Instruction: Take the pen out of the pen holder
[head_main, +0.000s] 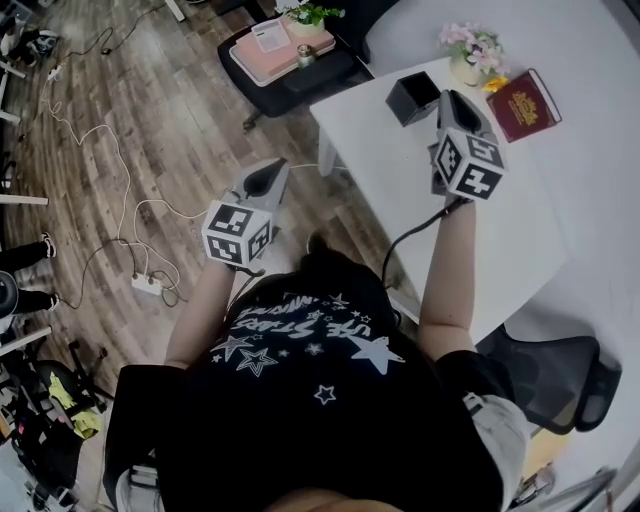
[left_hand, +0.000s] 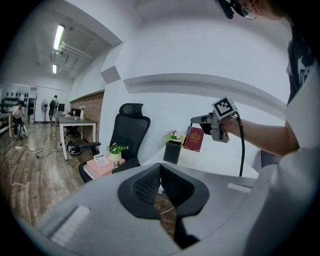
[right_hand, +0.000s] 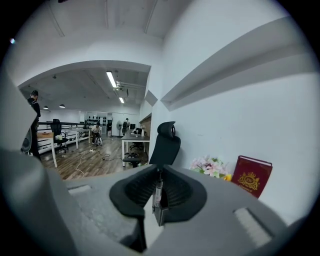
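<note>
The black square pen holder (head_main: 412, 97) stands near the far corner of the white table (head_main: 520, 220). My right gripper (head_main: 450, 97) hovers just right of it and above it. In the right gripper view its jaws (right_hand: 158, 172) are shut on a slim pen (right_hand: 157, 192) that stands upright, and the holder (right_hand: 160, 216) shows directly beneath it. The left gripper view shows the right gripper (left_hand: 200, 120) above and right of the holder (left_hand: 172, 151). My left gripper (head_main: 272, 170) is off the table's left edge, over the floor, shut and empty (left_hand: 160, 167).
A red book (head_main: 525, 103) and a pot of pink flowers (head_main: 470, 50) sit behind the holder. A black chair (head_main: 275, 55) carrying pink books and a plant stands beyond the table corner. Cables and a power strip (head_main: 147, 284) lie on the wooden floor.
</note>
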